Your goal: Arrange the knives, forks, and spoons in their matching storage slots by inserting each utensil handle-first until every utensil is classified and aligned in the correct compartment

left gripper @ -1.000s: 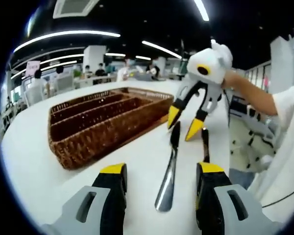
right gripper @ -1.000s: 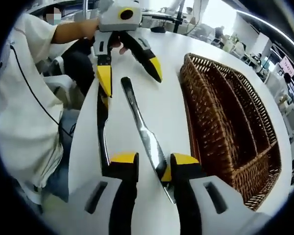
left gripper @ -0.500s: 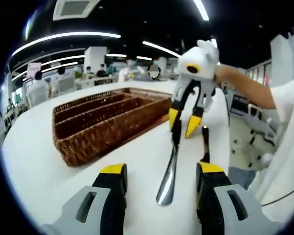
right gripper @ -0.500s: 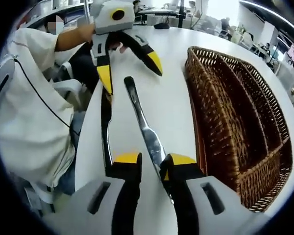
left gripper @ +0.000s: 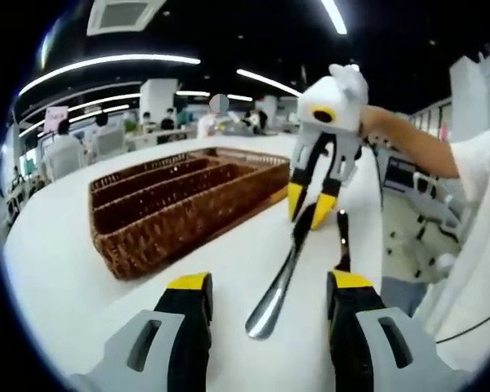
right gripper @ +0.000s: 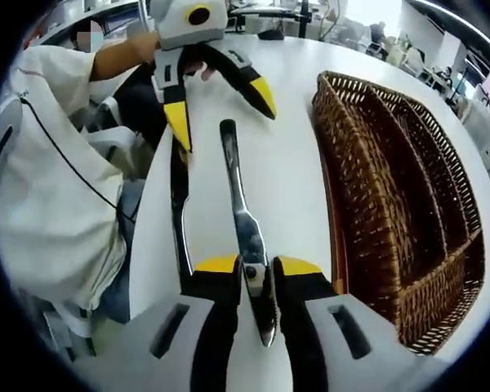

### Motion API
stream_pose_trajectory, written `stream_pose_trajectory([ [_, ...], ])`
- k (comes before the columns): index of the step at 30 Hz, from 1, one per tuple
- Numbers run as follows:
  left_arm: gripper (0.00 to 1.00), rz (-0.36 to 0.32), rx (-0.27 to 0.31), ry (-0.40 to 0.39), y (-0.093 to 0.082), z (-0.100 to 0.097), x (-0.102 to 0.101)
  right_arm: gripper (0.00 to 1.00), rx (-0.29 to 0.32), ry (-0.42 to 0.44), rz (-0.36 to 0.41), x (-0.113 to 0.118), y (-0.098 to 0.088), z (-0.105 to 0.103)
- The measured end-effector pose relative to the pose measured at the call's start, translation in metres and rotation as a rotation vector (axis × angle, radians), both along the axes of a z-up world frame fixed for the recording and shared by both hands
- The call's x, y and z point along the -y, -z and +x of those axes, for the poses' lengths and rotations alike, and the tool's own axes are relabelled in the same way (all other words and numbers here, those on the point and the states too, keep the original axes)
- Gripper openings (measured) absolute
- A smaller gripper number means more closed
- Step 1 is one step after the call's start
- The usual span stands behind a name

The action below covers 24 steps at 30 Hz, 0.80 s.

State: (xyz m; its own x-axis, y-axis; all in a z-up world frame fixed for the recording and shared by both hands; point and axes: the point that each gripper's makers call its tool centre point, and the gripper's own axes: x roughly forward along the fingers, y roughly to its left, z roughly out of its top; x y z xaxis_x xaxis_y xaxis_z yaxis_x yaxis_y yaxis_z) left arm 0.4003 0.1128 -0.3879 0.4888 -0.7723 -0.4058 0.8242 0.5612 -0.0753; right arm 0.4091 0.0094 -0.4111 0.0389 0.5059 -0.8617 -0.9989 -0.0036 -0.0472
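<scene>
Right tool (right gripper: 257, 269) clamps the knife (right gripper: 238, 196) at its blade, beside the wicker tray (right gripper: 408, 204). Left tool (right gripper: 220, 102) hangs spread (empty) by the handle. Lift level, swing handle-first w/ the slot.

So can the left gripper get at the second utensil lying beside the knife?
Probably yes: the left gripper hangs open just above the dark utensil, nothing between them.

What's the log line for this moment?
right gripper: shut on knife | left gripper: open | second utensil: on table | basket: unfilled
</scene>
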Motion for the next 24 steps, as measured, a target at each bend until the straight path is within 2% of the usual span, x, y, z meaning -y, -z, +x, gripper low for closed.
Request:
stream_pose_trajectory([
  [4,0.57,0.006,0.002,0.005,0.0009,-0.0008,0.0003,0.14,-0.017,-0.009,-0.011,0.001,0.0002,-0.0048],
  [15,0.56,0.008,-0.003,0.002,0.0041,-0.0014,-0.0017,0.13,-0.041,0.024,-0.017,0.0017,0.0016,-0.0053],
  [19,0.56,0.01,0.005,0.002,0.0029,-0.0008,-0.0016,0.13,0.005,0.001,-0.018,0.0015,0.0006,-0.0044],
  [20,0.55,0.012,0.008,0.002,0.0024,-0.0006,-0.0013,0.13,0.045,-0.006,-0.012,0.0018,0.0003,-0.0079],
  [24,0.55,0.01,-0.003,0.023,-0.0002,0.0006,0.0061,0.13,0.124,-0.016,-0.004,0.0018,-0.0007,-0.009],
])
